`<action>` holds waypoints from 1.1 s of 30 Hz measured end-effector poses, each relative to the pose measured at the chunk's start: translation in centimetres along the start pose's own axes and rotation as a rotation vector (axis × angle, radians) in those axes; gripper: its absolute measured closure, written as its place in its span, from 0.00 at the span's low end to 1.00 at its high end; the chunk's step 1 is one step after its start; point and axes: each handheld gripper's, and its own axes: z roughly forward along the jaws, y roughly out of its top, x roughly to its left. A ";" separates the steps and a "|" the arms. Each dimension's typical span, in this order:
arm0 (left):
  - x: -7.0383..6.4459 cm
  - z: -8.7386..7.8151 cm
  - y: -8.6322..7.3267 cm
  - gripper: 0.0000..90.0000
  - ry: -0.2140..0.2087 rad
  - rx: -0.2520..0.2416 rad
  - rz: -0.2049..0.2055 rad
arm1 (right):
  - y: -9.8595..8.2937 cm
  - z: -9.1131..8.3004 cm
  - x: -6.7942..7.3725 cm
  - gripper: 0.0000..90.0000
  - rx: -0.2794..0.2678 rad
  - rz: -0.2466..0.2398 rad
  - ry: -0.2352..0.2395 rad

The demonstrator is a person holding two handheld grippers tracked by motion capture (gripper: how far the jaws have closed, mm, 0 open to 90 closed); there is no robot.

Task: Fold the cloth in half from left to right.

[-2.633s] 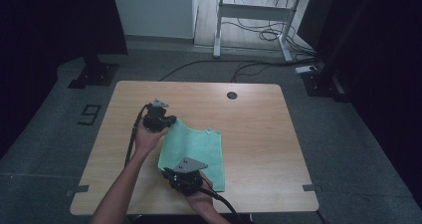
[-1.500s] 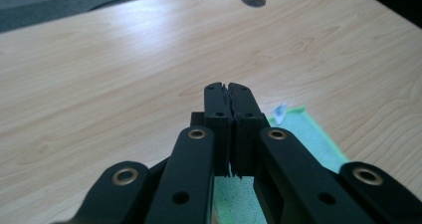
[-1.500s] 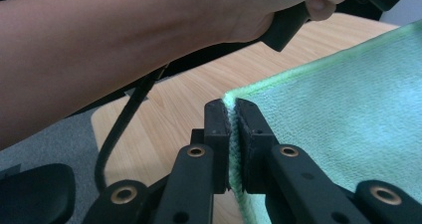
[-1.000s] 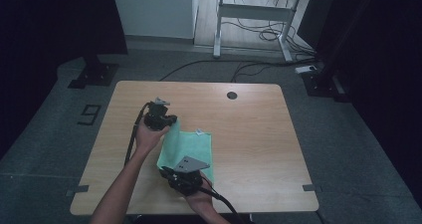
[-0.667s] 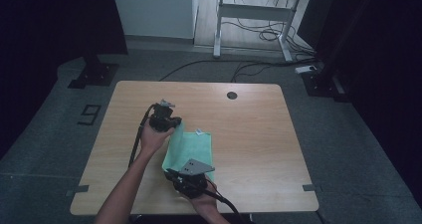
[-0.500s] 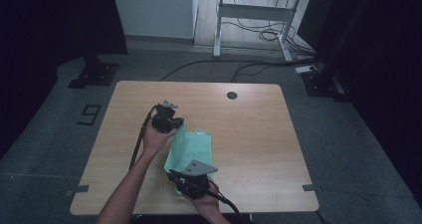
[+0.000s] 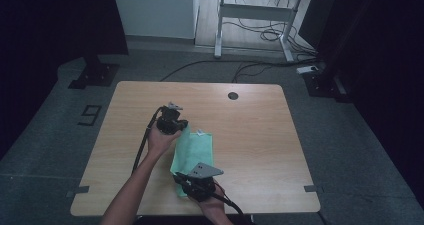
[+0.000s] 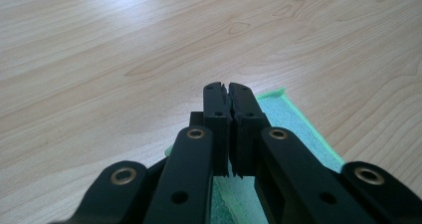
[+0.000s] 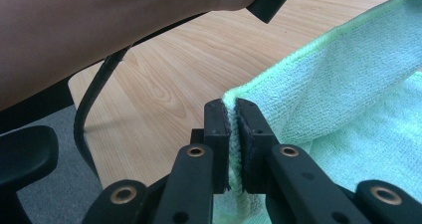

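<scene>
Green terry cloth [image 7: 194, 151] lies on the near middle of the pale wooden worktop [image 7: 250, 120], folded lengthwise into a narrow strip that runs from near to far. Judging by that shape, the work in hand is folding the cloth, and the first fold looks largely made: one long half seems to lie over the other, with a small white tag at the far right corner.

At the near end of the strip, the right tool [image 9: 232, 115] has its two black jaws pressed together on a corner of the cloth; in the right gripper view the pinched edge stands up between them, lifted off the wood while the rest drapes away to the right.

At the far left corner of the strip, the left tool [image 8: 228, 100] has its jaws drawn together too. In the left gripper view the green hem shows just behind and below them, but whether any fabric is caught in the slit I cannot tell, as the tips hide that spot.

What seems left is to lay the raised long edge flat and square with the one beneath, let go, and then probably fold the strip across its length to make it compact.
</scene>
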 end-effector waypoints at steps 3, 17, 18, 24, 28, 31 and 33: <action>-0.2 0.2 0.0 0.97 -0.004 -0.002 0.000 | -0.1 -0.2 -0.1 0.93 0.001 0.002 -0.002; -1.1 1.2 0.0 0.98 -0.013 0.011 0.013 | -1.0 -0.9 -0.9 0.93 0.010 0.018 -0.017; -1.1 1.3 0.0 0.98 -0.013 0.011 0.013 | -1.1 -1.0 -0.9 0.93 0.011 0.019 -0.017; -1.4 1.8 0.1 0.98 -0.018 0.018 0.016 | -1.6 -1.2 -1.2 0.93 0.015 0.031 -0.024; -1.8 2.2 0.1 0.98 -0.023 0.024 0.021 | -1.8 -1.4 -1.3 0.93 0.020 0.032 -0.026; -2.0 2.5 0.0 0.98 -0.023 0.029 0.024 | -2.0 -1.5 -1.4 0.93 0.027 0.030 -0.027; -2.1 2.7 0.0 0.98 -0.018 0.035 0.030 | -2.2 -1.7 -1.5 0.93 0.031 0.028 -0.034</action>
